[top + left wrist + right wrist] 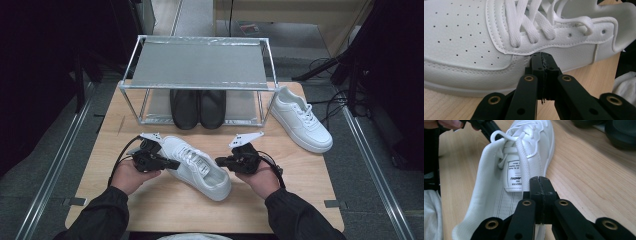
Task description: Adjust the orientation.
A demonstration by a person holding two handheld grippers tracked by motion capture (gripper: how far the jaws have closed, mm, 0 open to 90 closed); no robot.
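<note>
A white lace-up sneaker lies slantwise on the wooden table, toe to the far left, heel toward me. My left gripper is shut with nothing between its jaws; in the left gripper view its tips sit right at the sneaker's side, just below the lace panel. My right gripper is shut too, at the heel end. In the right gripper view its tips hover over the sneaker's open collar, by the tongue label.
A second white sneaker lies at the table's far right. A metal-framed rack stands at the back, with a pair of black shoes on its lower level. Cables run across the floor at right.
</note>
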